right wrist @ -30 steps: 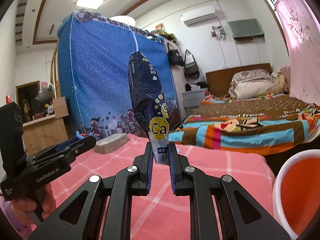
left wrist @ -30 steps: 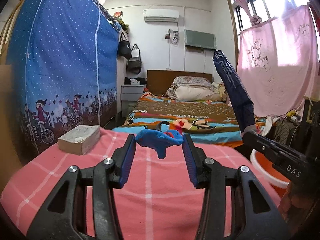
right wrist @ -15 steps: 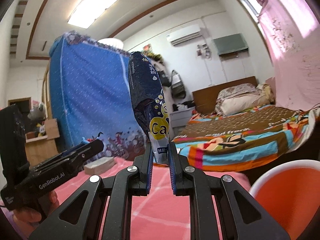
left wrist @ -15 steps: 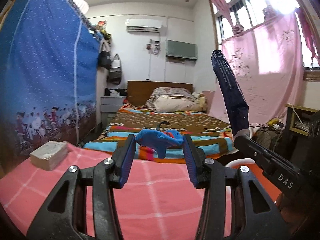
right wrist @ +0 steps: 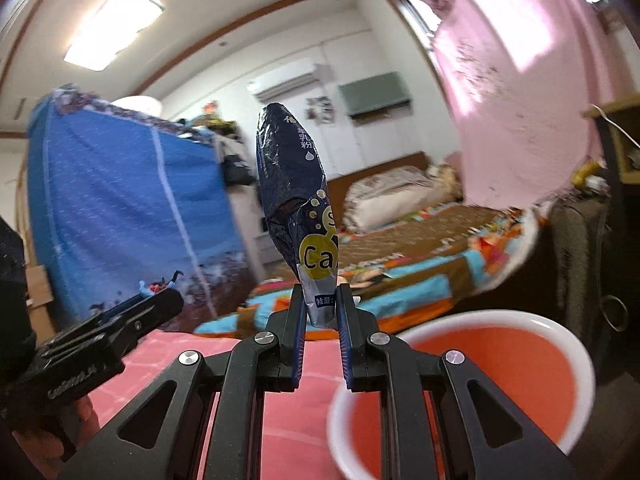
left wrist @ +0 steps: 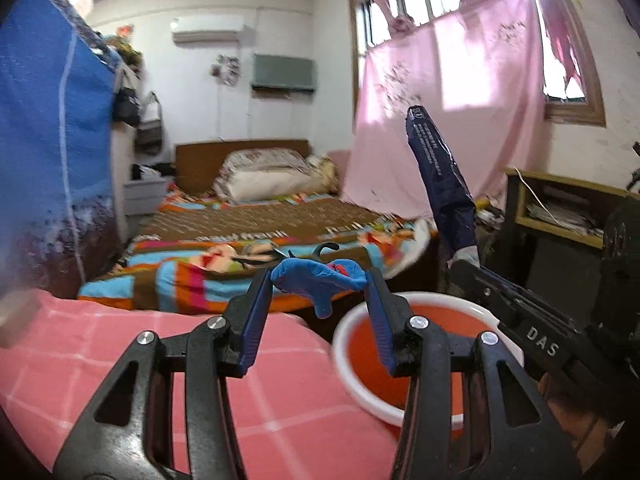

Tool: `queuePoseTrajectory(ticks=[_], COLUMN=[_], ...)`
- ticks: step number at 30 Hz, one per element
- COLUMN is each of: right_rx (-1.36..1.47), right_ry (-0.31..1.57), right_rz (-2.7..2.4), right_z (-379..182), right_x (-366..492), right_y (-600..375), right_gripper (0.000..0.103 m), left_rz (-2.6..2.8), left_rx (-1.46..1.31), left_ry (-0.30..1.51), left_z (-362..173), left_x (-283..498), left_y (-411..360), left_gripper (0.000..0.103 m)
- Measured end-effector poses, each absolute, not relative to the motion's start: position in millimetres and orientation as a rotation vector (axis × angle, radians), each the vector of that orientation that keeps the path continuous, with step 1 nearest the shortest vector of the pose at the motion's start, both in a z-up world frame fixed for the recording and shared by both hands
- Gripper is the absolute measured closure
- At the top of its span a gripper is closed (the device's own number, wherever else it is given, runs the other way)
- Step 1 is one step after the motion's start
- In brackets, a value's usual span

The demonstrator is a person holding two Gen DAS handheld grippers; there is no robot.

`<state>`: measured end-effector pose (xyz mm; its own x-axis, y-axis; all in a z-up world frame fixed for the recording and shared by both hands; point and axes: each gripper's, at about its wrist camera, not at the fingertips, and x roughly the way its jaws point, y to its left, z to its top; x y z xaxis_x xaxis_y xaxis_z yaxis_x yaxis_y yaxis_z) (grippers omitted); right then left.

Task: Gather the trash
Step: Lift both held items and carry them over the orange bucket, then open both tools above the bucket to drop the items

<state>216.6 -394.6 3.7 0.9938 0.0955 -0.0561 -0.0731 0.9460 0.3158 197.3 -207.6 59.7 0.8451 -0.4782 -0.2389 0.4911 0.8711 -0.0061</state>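
Left gripper [left wrist: 318, 280] clamps crumpled blue scrap [left wrist: 316, 278]; right gripper [right wrist: 320, 308] pinches glossy navy foil pouch [right wrist: 294, 184].

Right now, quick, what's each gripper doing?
Left gripper: closed on a crumpled blue wrapper.
Right gripper: closed on a tall dark blue packet.

left gripper [left wrist: 320, 284]: clamps blue scrap [left wrist: 316, 280] | orange bin [left wrist: 400, 360]: below | right gripper [left wrist: 464, 262]: dark packet [left wrist: 438, 172]
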Motion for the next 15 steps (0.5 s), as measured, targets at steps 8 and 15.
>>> queuePoseTrajectory(ticks=[8, 15], right_rx=[0.382, 0.434], right_ry=[0.174, 0.258], right_rz=[-0.020, -0.066], right_z=[-10.6, -23.6], right_x=[221.7, 226.1], right_y=[-428.5, -447.1], right_gripper=[0.090, 0.089], left_rz=[-0.579, -0.623], left_rx=[0.077, 0.016], left_ry=[0.389, 0.520], left_z=[46.0, 33.8], left_x=[213.9, 232.7], left_y=[-251.5, -263.3], left_gripper=[0.052, 0.051])
